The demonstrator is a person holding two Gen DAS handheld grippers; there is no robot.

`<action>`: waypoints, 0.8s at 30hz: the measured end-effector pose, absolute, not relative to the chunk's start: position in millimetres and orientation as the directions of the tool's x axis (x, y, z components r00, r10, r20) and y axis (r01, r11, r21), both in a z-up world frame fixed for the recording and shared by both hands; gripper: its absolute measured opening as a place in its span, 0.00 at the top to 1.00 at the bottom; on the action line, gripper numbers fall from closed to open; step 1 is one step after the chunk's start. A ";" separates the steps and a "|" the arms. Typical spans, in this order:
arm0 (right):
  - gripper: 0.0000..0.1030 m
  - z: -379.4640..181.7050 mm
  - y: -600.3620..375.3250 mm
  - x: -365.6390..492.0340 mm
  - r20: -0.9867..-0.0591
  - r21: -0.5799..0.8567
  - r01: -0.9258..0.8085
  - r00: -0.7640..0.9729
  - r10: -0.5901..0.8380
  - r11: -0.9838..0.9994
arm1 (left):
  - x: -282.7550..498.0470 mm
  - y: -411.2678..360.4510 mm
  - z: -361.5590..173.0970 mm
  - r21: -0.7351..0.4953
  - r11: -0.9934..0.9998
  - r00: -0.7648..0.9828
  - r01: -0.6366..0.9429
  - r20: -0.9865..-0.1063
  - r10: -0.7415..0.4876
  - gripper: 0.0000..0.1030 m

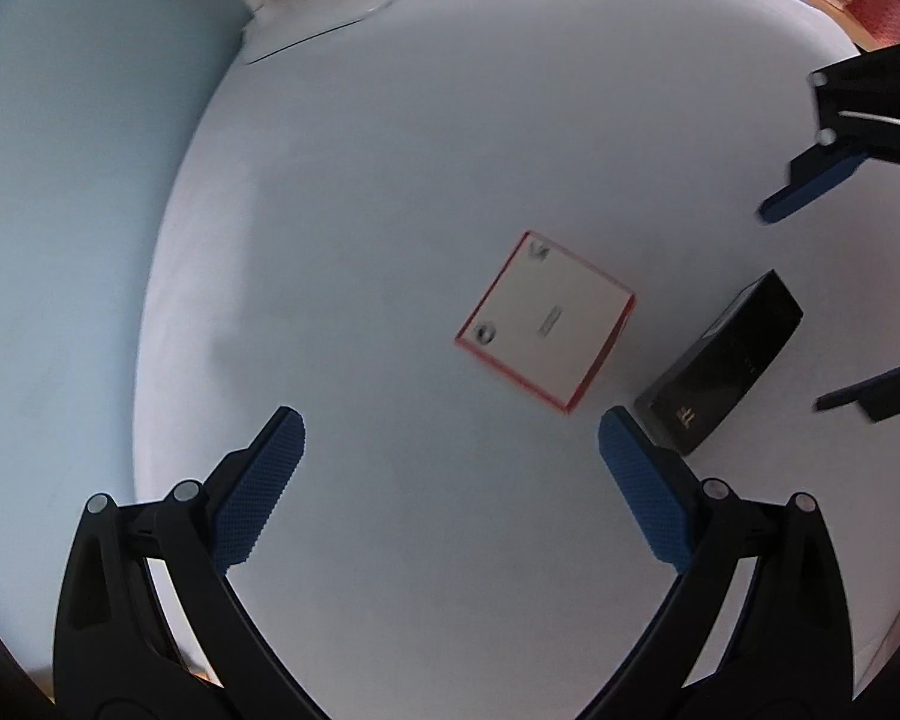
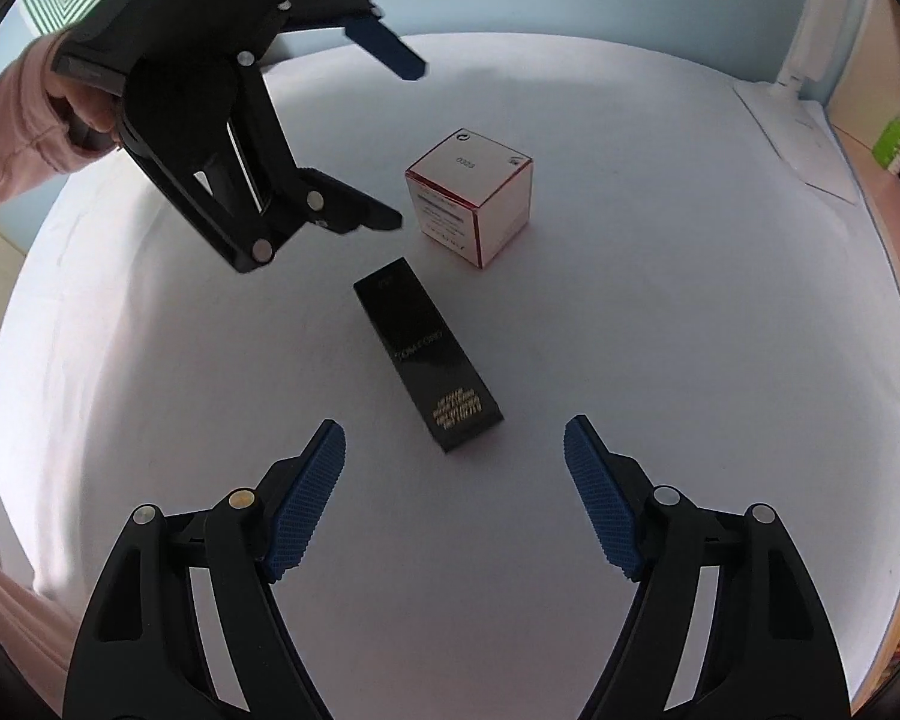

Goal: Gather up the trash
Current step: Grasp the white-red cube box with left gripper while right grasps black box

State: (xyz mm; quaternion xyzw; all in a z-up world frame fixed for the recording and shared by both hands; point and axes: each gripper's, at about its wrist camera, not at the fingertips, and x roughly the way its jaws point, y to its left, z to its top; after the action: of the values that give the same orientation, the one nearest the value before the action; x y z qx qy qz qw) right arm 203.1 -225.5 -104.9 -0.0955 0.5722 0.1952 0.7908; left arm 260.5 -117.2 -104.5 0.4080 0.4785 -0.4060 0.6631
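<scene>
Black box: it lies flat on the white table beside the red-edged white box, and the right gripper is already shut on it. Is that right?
Not quite. The black box does lie flat on the white table beside the red-edged white box, but the right gripper is open, above the box without touching it. The right wrist view shows it.

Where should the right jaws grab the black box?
Take the black box across its two long sides near the middle, coming from above. It lies flat on the white table, long and narrow, clear of the white cube box, and fits the open right gripper.
</scene>
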 end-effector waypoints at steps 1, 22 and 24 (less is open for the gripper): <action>0.32 -107.6 -224.1 204.3 -0.943 0.067 -0.421 0.269 0.195 0.904 | 259.7 -118.8 -105.9 0.147 0.329 0.207 0.933 -0.966 -0.154 0.07; 0.73 -102.1 -235.5 179.3 -0.944 0.063 -0.437 0.265 0.195 0.897 | 229.8 -126.8 -105.2 0.128 0.288 0.181 0.949 -0.969 -0.166 0.56; 0.73 -100.5 -247.6 173.4 -0.945 0.061 -0.429 0.266 0.190 0.901 | 220.5 -123.7 -98.7 0.130 0.296 0.184 0.946 -0.969 -0.162 0.56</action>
State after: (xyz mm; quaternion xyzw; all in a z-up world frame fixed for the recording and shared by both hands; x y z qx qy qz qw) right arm 173.4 -247.6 -100.5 -0.1042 0.5733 0.1963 0.7887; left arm 220.5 -123.7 -98.7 0.4123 0.4753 -0.4266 0.6497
